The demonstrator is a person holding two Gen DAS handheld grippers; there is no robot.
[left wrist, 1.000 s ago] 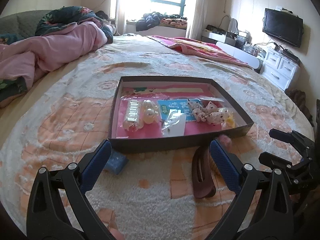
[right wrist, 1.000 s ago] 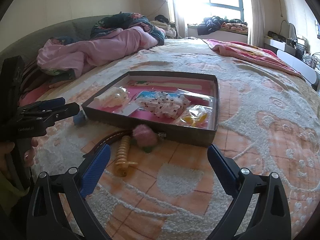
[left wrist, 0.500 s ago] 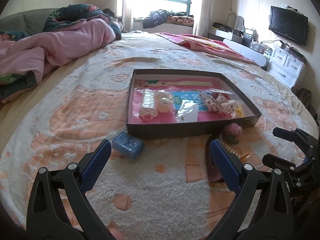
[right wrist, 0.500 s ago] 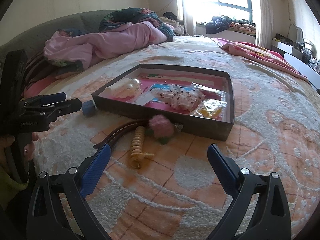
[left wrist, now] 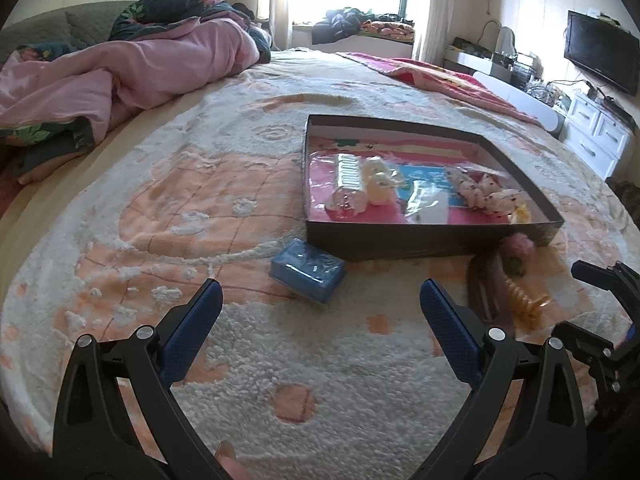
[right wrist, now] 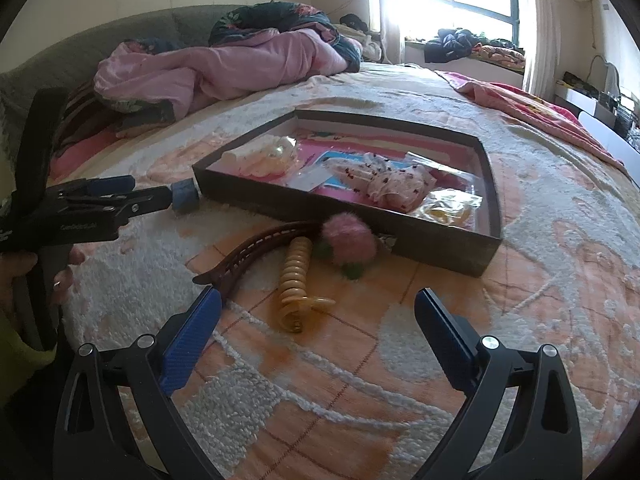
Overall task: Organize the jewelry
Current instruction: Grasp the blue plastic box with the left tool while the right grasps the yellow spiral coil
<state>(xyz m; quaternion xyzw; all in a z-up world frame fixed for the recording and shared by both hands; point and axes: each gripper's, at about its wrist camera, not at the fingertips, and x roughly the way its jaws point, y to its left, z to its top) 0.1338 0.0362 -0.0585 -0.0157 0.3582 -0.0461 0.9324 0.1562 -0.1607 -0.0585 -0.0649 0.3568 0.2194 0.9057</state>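
Note:
A dark shallow box (left wrist: 432, 240) (right wrist: 344, 210) with a pink floor lies on the bed and holds bagged accessories. A small blue case (left wrist: 307, 271) (right wrist: 185, 197) lies on the blanket in front of its left corner. A brown hair clip (right wrist: 256, 250) (left wrist: 486, 288), a yellow spiral clip (right wrist: 296, 280) (left wrist: 524, 306) and a pink pompom (right wrist: 349, 240) (left wrist: 520, 245) lie before the box's front wall. My left gripper (left wrist: 318, 312) is open and empty, just short of the blue case. My right gripper (right wrist: 318, 320) is open and empty, just short of the yellow clip.
A patterned cream and orange blanket (left wrist: 160, 216) covers the bed. A pink duvet (left wrist: 120, 76) is heaped at the far left. A red blanket (left wrist: 432, 74) lies far right. A white dresser (left wrist: 600, 136) and a TV (left wrist: 600, 56) stand at the right.
Both grippers have pulled back from the box and the left has swung left. The blue case now sits between the left fingers' line; the clips show fuller in the right view.

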